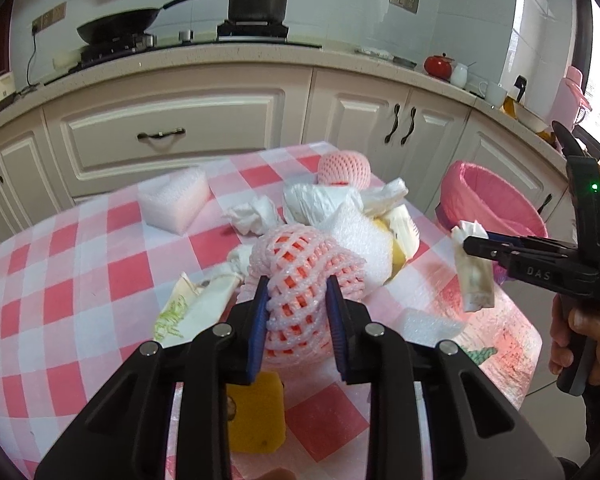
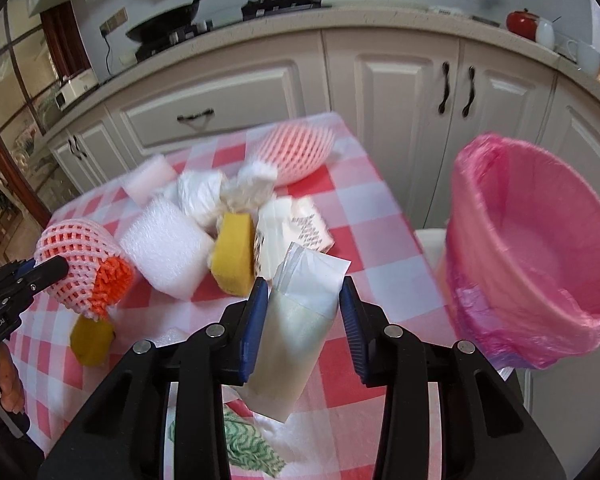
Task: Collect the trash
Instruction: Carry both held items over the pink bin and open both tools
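Note:
My left gripper (image 1: 297, 294) is shut on a pink foam net sleeve (image 1: 304, 280) with orange cloth inside, held above the checked table (image 1: 60, 280); it also shows in the right wrist view (image 2: 80, 264). My right gripper (image 2: 303, 292) is shut on a whitish plastic packet (image 2: 296, 320), held above the table's right side; the packet also shows in the left wrist view (image 1: 474, 276). A pink-lined trash bin (image 2: 536, 248) stands off the table's right edge. More trash lies in a pile mid-table: white foam block (image 2: 166, 248), yellow sponge (image 2: 234, 260), crumpled tissues (image 2: 252, 186).
A second pink foam net (image 2: 296, 152) lies at the table's far corner. Another yellow sponge (image 1: 258, 416) lies under my left gripper. A green-patterned wrapper (image 2: 248, 440) lies at the near edge. Cream kitchen cabinets (image 1: 172, 128) stand behind the table.

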`<action>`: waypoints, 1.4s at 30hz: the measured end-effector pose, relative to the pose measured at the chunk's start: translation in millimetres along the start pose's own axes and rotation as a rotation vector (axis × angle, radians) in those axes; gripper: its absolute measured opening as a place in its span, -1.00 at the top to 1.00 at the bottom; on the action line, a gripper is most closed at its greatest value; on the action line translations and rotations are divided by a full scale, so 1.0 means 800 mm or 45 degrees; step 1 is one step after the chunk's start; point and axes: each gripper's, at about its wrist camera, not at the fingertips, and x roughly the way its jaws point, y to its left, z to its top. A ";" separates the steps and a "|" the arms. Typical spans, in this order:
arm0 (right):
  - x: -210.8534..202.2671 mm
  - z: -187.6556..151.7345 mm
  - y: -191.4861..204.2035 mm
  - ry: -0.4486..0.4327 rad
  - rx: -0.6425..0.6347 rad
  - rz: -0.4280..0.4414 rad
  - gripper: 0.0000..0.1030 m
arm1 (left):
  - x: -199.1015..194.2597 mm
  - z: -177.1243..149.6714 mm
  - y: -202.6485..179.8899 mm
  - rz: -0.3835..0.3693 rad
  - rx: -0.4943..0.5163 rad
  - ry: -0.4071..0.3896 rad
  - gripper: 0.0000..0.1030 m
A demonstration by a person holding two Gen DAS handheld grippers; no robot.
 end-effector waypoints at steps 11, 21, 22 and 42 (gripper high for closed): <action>-0.049 0.024 -0.053 -0.131 0.059 -0.041 0.28 | -0.027 0.045 -0.040 0.007 0.055 -0.110 0.48; -0.094 0.052 -0.138 -0.277 0.114 -0.190 0.27 | 0.000 0.102 -0.127 -0.123 0.156 -0.157 0.48; -0.096 0.054 -0.145 -0.286 0.117 -0.203 0.27 | 0.005 0.108 -0.138 -0.137 0.166 -0.159 0.48; -0.083 0.053 -0.273 -0.386 0.192 -0.362 0.23 | 0.152 0.166 -0.339 -0.416 0.282 -0.049 0.39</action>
